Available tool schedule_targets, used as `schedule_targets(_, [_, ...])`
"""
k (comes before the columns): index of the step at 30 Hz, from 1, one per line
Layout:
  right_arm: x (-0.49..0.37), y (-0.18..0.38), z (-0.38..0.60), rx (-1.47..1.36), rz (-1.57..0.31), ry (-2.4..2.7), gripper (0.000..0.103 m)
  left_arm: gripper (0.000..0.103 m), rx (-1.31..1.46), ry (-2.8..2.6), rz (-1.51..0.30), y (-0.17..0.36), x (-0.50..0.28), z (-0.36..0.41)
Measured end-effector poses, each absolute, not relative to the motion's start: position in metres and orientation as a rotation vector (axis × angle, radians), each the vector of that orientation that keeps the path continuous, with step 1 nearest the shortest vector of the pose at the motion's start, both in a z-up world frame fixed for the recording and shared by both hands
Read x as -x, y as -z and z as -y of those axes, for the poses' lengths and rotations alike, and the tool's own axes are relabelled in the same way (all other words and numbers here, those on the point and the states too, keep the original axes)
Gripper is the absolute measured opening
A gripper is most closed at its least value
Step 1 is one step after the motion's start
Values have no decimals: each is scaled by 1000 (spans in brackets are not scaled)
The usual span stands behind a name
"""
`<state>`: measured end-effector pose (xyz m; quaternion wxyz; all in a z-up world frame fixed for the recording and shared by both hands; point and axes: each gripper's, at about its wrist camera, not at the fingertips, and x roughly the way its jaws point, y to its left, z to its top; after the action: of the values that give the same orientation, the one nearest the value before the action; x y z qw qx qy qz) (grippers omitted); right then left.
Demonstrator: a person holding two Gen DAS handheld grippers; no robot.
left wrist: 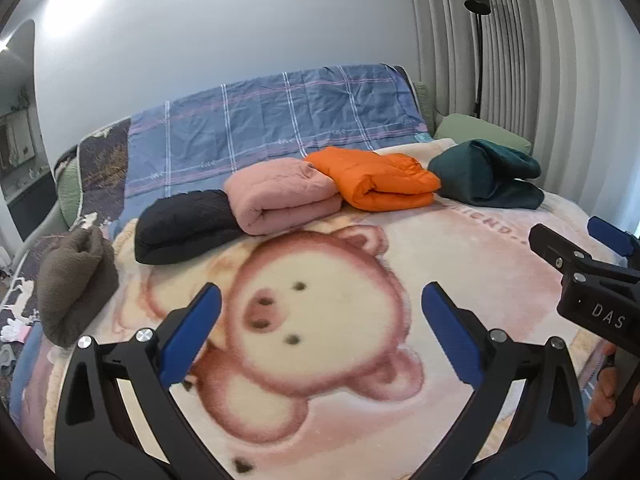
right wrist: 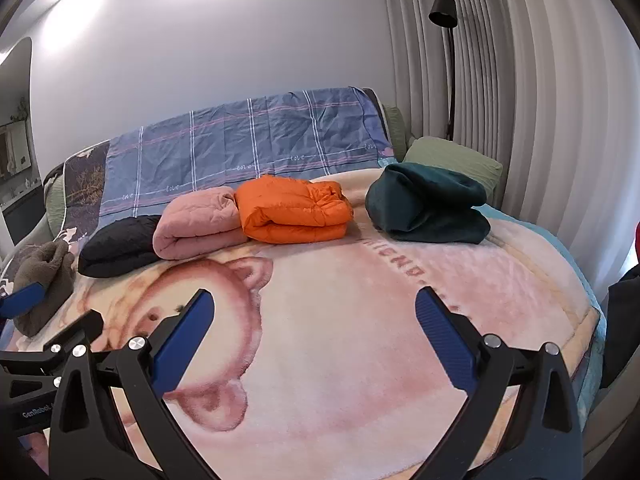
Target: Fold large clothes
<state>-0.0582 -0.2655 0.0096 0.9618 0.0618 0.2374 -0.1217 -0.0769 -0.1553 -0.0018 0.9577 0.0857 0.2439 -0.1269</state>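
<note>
Several folded garments lie in a row at the far side of the bed: a brown fleece (left wrist: 74, 280) (right wrist: 44, 280), a black knit (left wrist: 184, 226) (right wrist: 118, 246), a pink padded one (left wrist: 282, 196) (right wrist: 198, 224), an orange puffer jacket (left wrist: 376, 178) (right wrist: 292, 210) and a dark green one (left wrist: 486, 172) (right wrist: 428, 204). My left gripper (left wrist: 320, 308) is open and empty above the pink bear blanket (left wrist: 460, 252) (right wrist: 360, 320). My right gripper (right wrist: 314, 314) is open and empty beside it; it also shows at the right edge of the left wrist view (left wrist: 572, 240).
A blue plaid sheet (left wrist: 272, 124) (right wrist: 248, 144) covers the headboard. A green pillow (left wrist: 480, 130) (right wrist: 452, 156) lies at the back right. A black floor lamp (left wrist: 478, 4) (right wrist: 444, 12) stands by the grey curtains. Small items lie on the floor at the left.
</note>
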Motion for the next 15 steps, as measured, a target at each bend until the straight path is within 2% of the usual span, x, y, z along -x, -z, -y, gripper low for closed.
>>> schedule_targets(15, [53, -5, 268, -120, -507, 263, 101, 101, -177, 275, -523, 6, 71, 156])
